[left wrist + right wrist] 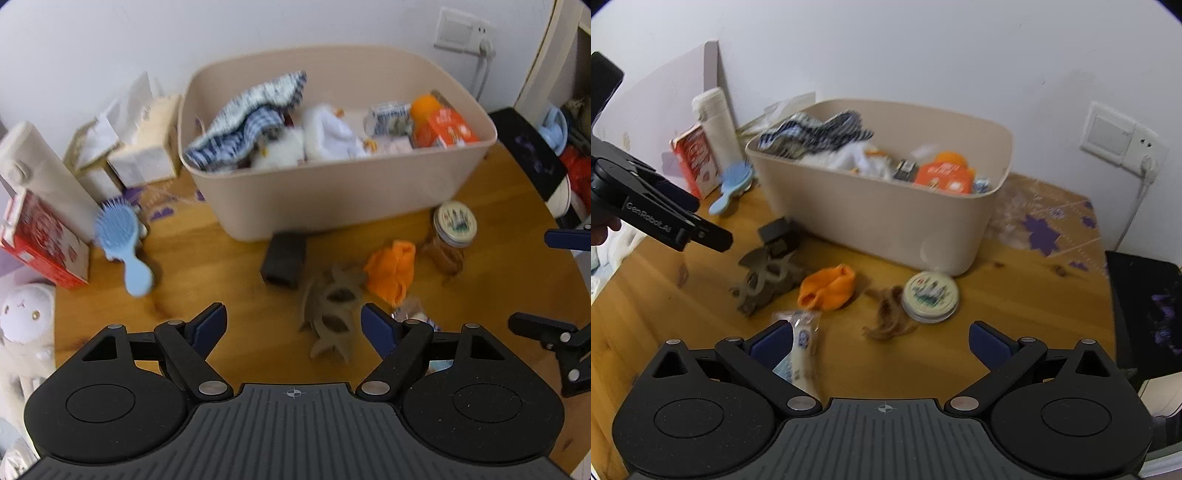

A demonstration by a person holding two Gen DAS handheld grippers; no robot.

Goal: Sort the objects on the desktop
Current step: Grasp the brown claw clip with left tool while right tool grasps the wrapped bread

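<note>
Both tongs hang spread and empty: the left tongs (293,325) over the hair claw (330,314) on the table (207,266), the right tongs (879,339) beside a packet (801,350). Closing off-centre could skid the claw into the orange cloth (391,273).

home/bedroom | wood desk (1015,295) w/ hairbrush (122,240), plush toy (26,317), tissue box (147,147)

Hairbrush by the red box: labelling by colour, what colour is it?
Light blue hairbrush; clearest in left wrist view.

Wide-apart right gripper (884,341) above wooden table (1015,295)
</note>
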